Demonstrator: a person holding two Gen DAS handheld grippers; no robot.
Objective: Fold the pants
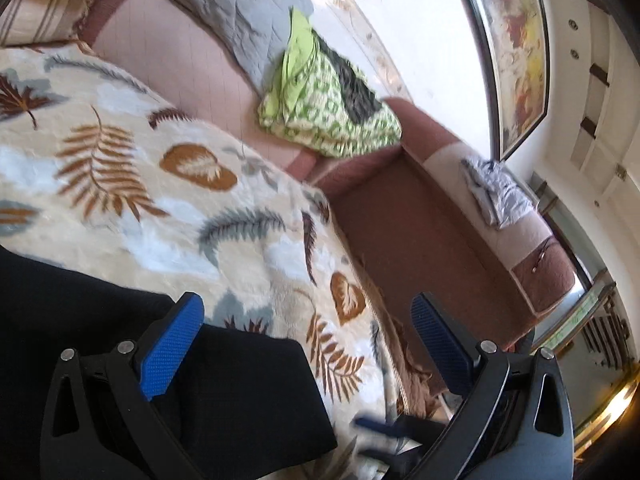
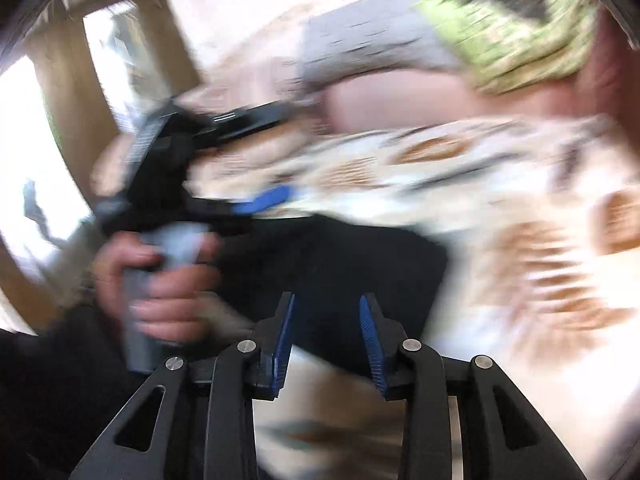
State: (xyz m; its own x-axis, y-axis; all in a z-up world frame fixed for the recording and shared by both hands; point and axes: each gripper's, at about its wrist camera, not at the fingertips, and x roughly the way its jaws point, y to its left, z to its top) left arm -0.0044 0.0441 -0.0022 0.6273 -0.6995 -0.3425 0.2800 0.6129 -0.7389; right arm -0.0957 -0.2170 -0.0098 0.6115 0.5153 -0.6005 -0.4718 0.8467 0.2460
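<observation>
The black pants (image 1: 208, 384) lie folded on a leaf-patterned blanket (image 1: 168, 200), at the lower left of the left wrist view. My left gripper (image 1: 306, 304) stands wide open above them. Its left pad hangs over the black fabric and its right pad over the blanket's edge, with nothing gripped. The right wrist view is blurred. There my right gripper (image 2: 328, 300) is narrowly open, with the pants (image 2: 340, 264) showing just beyond its tips; the pads do not press on them. A hand (image 2: 160, 284) holds the left gripper (image 2: 280, 154) at the left.
The blanket covers a pink and brown sofa (image 1: 160, 48). A green patterned cloth (image 1: 328, 108) lies on the seat behind, and a grey garment (image 1: 496, 192) on the far section. A framed picture (image 1: 516, 48) hangs on the wall. A grey quilt (image 1: 224, 4) drapes the backrest.
</observation>
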